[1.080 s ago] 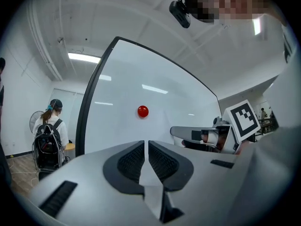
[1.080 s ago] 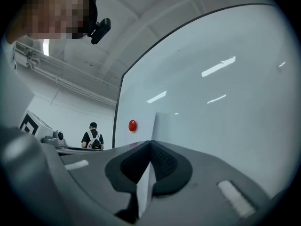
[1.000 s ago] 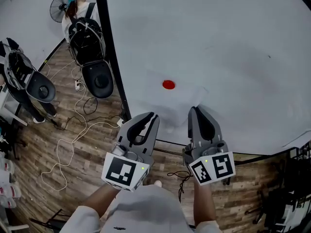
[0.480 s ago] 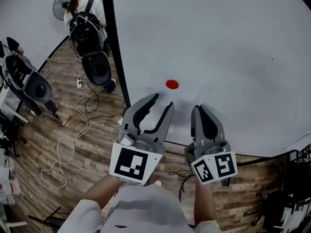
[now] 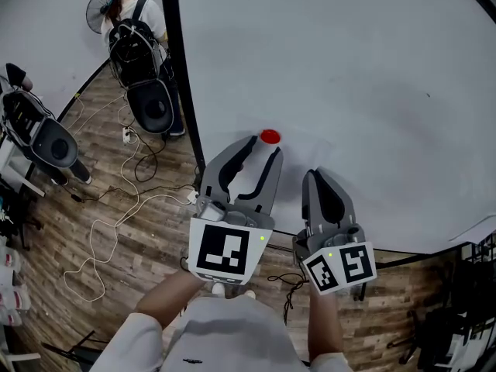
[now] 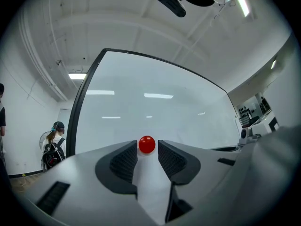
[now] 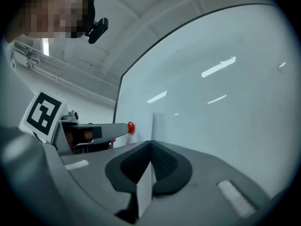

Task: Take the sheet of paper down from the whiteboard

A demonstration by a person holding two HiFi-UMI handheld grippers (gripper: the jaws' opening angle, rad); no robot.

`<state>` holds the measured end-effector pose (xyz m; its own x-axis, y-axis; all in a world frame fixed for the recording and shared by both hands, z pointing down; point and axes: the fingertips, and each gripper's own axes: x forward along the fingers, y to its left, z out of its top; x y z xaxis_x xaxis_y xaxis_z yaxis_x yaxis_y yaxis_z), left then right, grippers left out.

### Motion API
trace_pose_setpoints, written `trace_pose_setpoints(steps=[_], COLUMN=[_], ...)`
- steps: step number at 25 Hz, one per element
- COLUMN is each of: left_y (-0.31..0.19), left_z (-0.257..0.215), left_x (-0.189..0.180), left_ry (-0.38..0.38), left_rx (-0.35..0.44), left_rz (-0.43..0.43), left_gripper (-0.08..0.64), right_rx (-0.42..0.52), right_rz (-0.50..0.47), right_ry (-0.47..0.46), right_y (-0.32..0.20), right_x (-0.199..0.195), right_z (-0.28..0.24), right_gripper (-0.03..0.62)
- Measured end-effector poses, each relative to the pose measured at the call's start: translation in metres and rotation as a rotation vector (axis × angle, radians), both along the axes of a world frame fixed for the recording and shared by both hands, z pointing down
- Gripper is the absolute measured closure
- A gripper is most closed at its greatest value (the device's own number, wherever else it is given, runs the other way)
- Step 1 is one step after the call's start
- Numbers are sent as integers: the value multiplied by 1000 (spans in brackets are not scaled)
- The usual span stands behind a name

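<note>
A white sheet of paper (image 5: pixel 292 167) hangs on the whiteboard (image 5: pixel 349 68), pinned at its top by a round red magnet (image 5: pixel 269 136). My left gripper (image 5: pixel 262 149) is open; its jaws have just been opening, and the magnet (image 6: pixel 146 144) sits just past the fingertips, untouched. In the left gripper view the sheet (image 6: pixel 149 185) runs down between the spread jaws of the left gripper (image 6: pixel 147 152). My right gripper (image 5: pixel 312 176) is shut on the sheet's lower part; its own view shows the right gripper (image 7: pixel 150 149) pinching the paper's edge (image 7: pixel 145 188).
The whiteboard's dark frame post (image 5: pixel 180 76) stands at the left. Beyond it a person with a backpack (image 5: pixel 133 22), a fan (image 5: pixel 96 8), black chairs (image 5: pixel 151 103) and loose cables (image 5: pixel 116 223) occupy the wooden floor.
My left gripper has opened from shut and risen up the board, so its tips now reach the red magnet. The right gripper has stayed in place, shut on the sheet.
</note>
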<state>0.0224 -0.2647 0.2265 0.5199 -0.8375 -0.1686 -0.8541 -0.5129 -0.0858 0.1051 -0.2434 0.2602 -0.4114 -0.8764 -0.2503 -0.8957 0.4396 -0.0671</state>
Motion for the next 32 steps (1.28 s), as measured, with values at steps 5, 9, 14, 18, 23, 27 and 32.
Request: trace_pose_setpoints(steps=[5, 9, 14, 18, 23, 27, 32], left_y=[-3, -8, -15, -19, -16, -17, -19], left_z=[-5, -6, -6, -7, -8, -9, -10], left_x=[4, 0, 5, 11, 4, 5, 8], left_ry=[0, 23, 30, 38, 62, 65, 63], left_rx=[16, 15, 13, 8, 17, 28, 14], left_rz=[-23, -60, -125, -160, -166, -157, -125], left_gripper=[420, 419, 419, 426, 431, 434, 436], right_rx=[-3, -1, -3, -4, 1, 1, 1], right_rz=[-5, -12, -24, -34, -41, -42, -42], right_ry=[-3, 1, 2, -6, -16, -18, -34], right_y=[1, 0, -2, -5, 0, 0, -3], right_x=[1, -4, 2, 8, 2, 5, 10], right_z=[-1, 0, 0, 0, 1, 1, -1], right_gripper=[581, 581, 581, 581, 581, 581, 583])
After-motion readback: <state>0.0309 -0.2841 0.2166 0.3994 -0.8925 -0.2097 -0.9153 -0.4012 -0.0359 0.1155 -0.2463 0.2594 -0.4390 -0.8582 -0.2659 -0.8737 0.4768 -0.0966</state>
